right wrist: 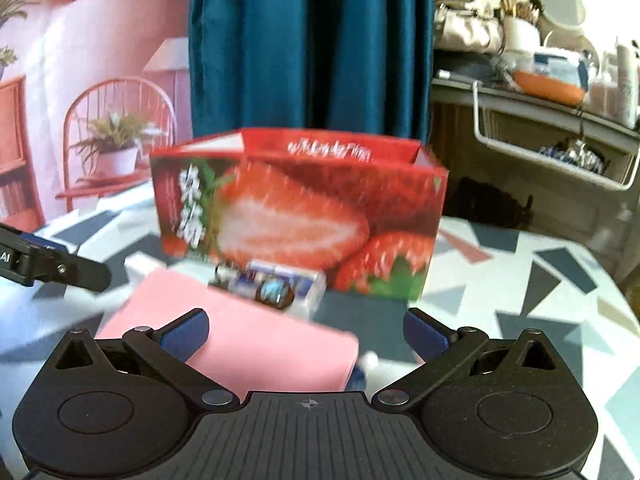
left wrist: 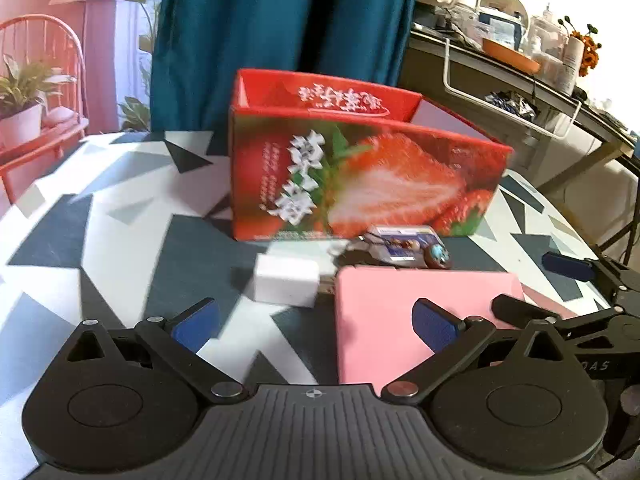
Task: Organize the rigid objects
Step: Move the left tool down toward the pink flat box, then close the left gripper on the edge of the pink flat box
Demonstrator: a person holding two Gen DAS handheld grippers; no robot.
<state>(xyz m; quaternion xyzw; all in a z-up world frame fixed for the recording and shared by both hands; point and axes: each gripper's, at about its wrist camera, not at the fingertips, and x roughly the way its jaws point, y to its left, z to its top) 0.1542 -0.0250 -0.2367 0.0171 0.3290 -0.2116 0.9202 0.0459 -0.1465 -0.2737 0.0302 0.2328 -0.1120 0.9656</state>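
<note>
- Broadly, the counter [left wrist: 100,216] is the biggest thing here: a round-edged top under a smooth covering of white, grey and dark slate triangles, with a few pink ones on its right side.
- Behind it hangs a deep teal curtain [left wrist: 280,16] in heavy folds, with pink walls, an orange-red wire chair [left wrist: 44,40] holding a potted plant [left wrist: 22,96], and a cluttered grey shelf unit [left wrist: 500,80] with a white wire basket to the right.
- The strawberry box [left wrist: 360,176] is open-topped glossy red cardboard, printed with a sliced strawberry and white characters; it stands upright near the middle of the counter.
- The pink box [left wrist: 400,312], flat, matte and rectangular, lies just in front of the strawberry box, nearest both grippers.
- The left gripper [left wrist: 316,320] is black plastic with blue ribbed pads; its fingers are spread wide and hold nothing, one over the pink box's edge.
- The right gripper [right wrist: 306,332] is likewise spread and empty above the pink box.
- The white charger block [left wrist: 286,284], a small smooth cuboid, lies just left of the pink box.
- The small blue-and-white packet [left wrist: 404,244] lies between the pink box and the strawberry box, too blurred to read.
</note>
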